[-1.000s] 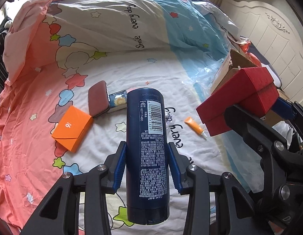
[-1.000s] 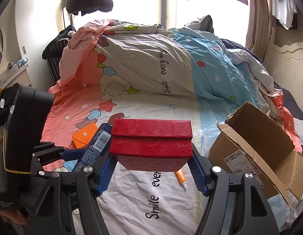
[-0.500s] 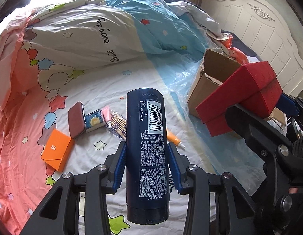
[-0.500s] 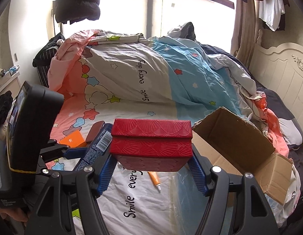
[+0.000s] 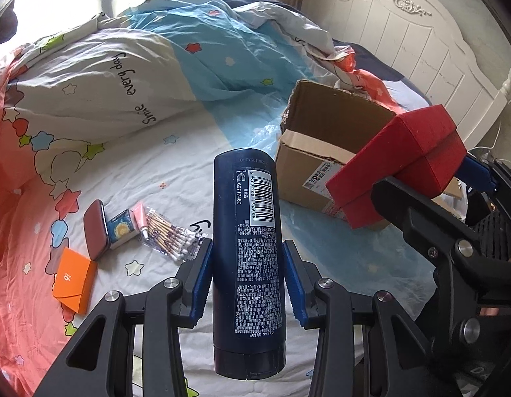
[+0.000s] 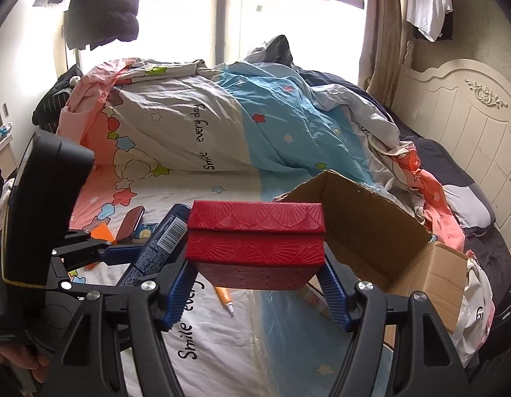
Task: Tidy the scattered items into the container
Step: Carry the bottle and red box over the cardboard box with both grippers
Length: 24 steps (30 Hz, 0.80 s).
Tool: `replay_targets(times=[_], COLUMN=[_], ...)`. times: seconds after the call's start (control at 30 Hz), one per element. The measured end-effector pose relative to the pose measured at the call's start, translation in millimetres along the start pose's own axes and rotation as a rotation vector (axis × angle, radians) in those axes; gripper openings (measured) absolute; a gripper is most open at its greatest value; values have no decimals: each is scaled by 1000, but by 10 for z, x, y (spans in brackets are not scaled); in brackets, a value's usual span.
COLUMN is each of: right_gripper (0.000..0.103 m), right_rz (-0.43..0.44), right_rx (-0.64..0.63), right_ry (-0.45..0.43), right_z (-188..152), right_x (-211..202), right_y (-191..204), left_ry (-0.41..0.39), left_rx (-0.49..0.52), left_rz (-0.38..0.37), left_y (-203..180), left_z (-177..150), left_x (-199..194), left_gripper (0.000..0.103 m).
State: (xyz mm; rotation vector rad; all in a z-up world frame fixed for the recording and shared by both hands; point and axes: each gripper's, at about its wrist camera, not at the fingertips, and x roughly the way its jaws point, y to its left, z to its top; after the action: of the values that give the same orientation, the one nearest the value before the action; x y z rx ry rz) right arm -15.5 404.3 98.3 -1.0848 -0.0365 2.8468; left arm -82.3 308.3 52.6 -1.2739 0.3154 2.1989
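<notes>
On the bed (image 5: 176, 172), an orange box (image 5: 73, 279), a case (image 5: 96, 230) and cotton swabs (image 5: 171, 235) lie at left. The left gripper (image 5: 247, 276) has its fingers clamped on a bottle (image 5: 247, 248). The right gripper (image 6: 257, 289) grips a red box (image 6: 255, 235) beside the open carton (image 6: 381, 241).

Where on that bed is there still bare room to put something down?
Bare sheet lies between the cotton swabs and the cardboard box, and nearer the camera below the orange envelope. It is crowded at left, where the maroon case, small blue box and pink tube cluster.
</notes>
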Motion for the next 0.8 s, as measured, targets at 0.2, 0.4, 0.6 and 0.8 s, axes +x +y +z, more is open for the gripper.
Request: replay_targets(times=[0.2, 0.4, 0.6, 0.8], right_gripper=[66, 66, 66, 66], right_rz=[-29, -46, -64, -74], right_rx=[36, 59, 79, 77], right_ry=[-11, -22, -29, -29], right_z=[36, 65, 78, 78], right_x=[-32, -71, -91, -73], right_y=[-187, -336, -497, -610], left_ry=[-16, -29, -40, -44], left_rx=[39, 76, 103, 116], left_rz=[-10, -13, -21, -27], left_y=[-149, -299, -450, -547], left_z=[153, 279, 391, 459], left_x=[-1, 14, 39, 94], left_gripper=[42, 42, 42, 42])
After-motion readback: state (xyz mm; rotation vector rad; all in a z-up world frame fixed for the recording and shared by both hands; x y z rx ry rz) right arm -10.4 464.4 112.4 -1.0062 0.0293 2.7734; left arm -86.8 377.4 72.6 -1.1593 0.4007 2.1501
